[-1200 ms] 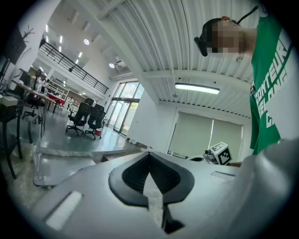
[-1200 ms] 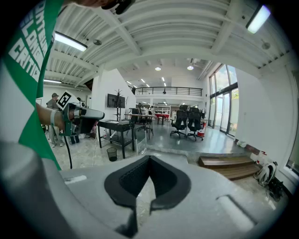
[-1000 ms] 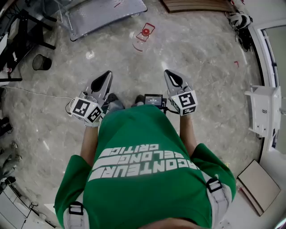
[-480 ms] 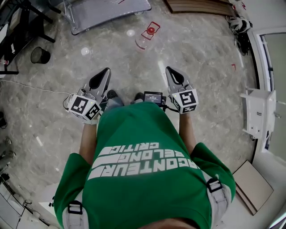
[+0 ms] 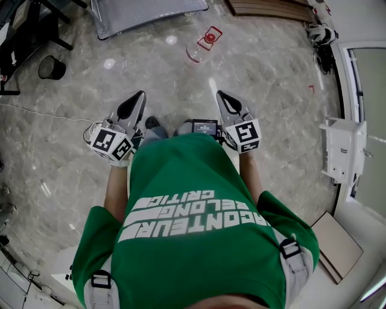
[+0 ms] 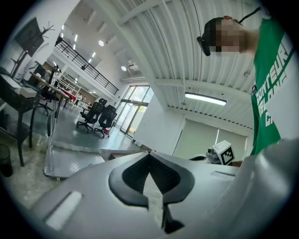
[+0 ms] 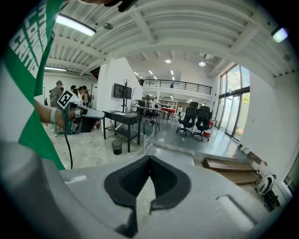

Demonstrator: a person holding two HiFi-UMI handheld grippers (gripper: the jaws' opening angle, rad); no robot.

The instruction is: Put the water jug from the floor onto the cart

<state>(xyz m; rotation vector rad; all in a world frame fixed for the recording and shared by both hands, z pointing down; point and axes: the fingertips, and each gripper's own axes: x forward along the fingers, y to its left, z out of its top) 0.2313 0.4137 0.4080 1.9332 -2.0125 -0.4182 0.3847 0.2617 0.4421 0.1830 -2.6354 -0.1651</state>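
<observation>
Shirt (image 5: 199, 175) lettered "BELONG", "CRITIC", left claw (image 5: 142, 95) clenched empty, right claw (image 5: 220, 95) clenched empty

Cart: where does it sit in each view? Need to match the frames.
Head view: cart at the top edge, left of centre.
Left gripper view: cart at lower left, on the floor.
Right gripper view: cart near centre, about mid-height.
Shared landmark: black waste bin, left of the cart in the head view and the right gripper view.
</observation>
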